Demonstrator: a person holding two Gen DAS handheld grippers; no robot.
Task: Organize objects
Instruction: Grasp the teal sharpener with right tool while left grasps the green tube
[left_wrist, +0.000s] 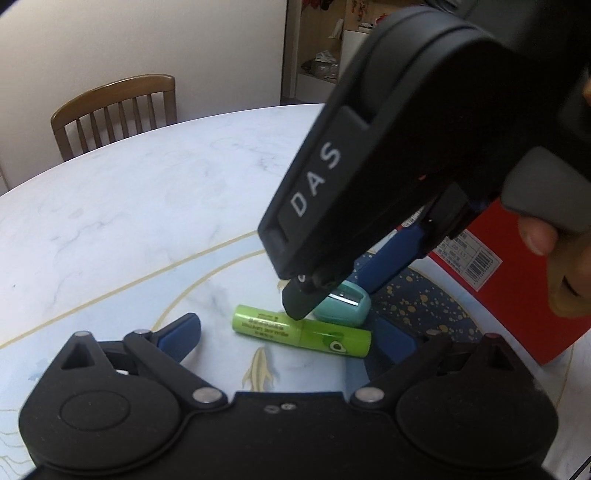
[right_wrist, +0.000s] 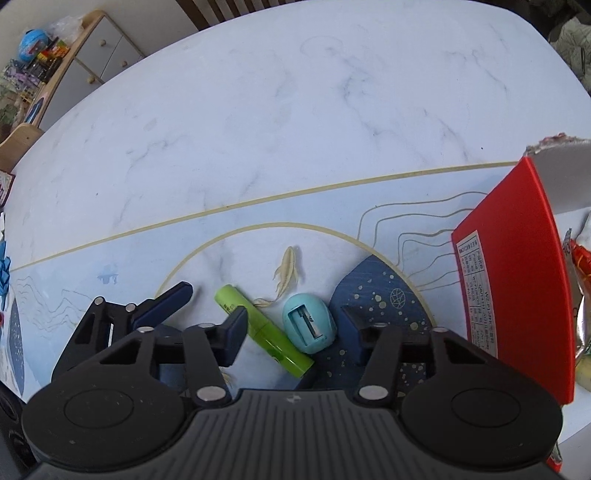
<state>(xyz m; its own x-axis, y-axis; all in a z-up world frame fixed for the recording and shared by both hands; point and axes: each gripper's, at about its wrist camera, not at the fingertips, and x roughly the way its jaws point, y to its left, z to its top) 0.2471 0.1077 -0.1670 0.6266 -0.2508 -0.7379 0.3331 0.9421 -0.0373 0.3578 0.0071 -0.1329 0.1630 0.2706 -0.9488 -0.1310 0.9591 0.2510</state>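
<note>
Both my grippers hang open over the table (right_wrist: 258, 110).
Jaws wide; green tube (right_wrist: 264, 330) and teal sharpener (right_wrist: 309, 323) touching between them.

Open left tongs (left_wrist: 291, 338) flank a green tube (left_wrist: 301, 329); teal sharpener (left_wrist: 345, 303) seemingly touching it.
</note>
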